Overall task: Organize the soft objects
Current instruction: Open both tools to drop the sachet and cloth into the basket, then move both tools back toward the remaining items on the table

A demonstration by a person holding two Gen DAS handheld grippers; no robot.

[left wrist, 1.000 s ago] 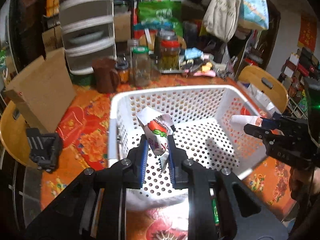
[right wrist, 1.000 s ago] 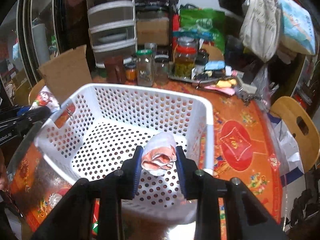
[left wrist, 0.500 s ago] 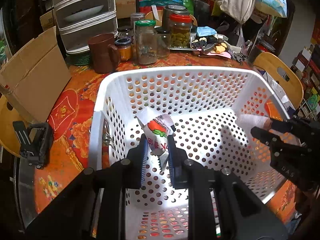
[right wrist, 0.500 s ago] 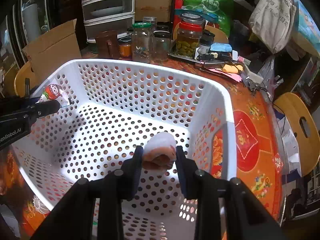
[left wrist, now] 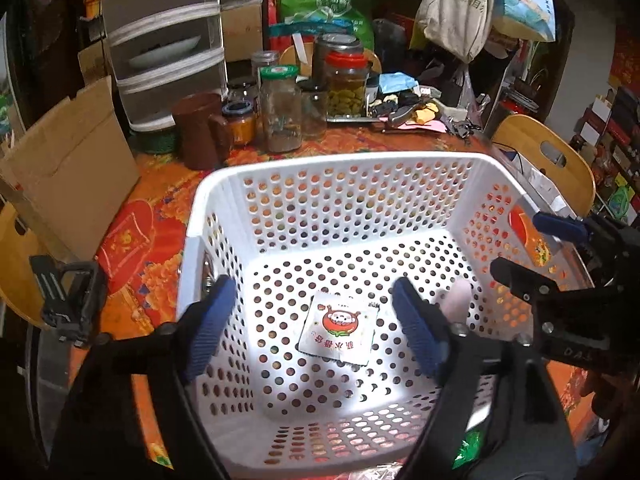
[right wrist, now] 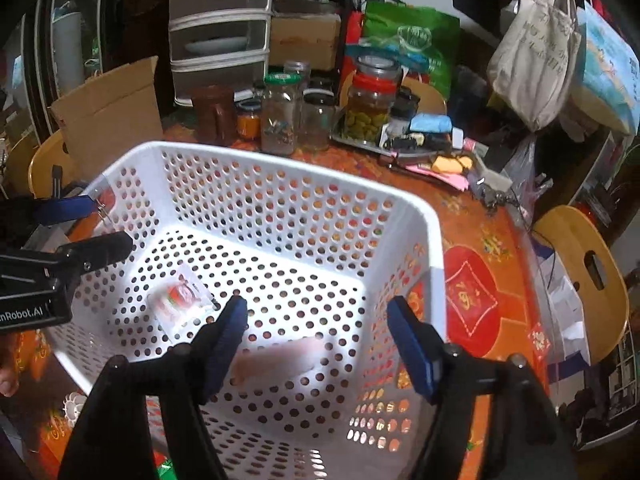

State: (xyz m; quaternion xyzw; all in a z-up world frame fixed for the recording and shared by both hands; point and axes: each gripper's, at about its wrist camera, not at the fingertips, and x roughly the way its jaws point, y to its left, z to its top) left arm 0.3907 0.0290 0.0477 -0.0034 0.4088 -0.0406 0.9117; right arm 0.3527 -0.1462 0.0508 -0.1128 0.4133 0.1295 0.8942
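Observation:
A white perforated basket stands on the orange patterned table. A white packet with a red cartoon print lies flat on the basket floor. A pale pink soft roll, blurred, lies on the floor nearer the right side. My left gripper is open and empty above the packet. My right gripper is open and empty above the pink roll; it also shows at the right edge of the left wrist view.
Glass jars, a brown mug and a drawer unit stand behind the basket. A cardboard box is at the left, a wooden chair at the right. A black clamp sits at the table's left edge.
Both grippers have opened. The printed packet dropped from the left gripper onto the basket floor, and the pink roll dropped from the right gripper into the basket.

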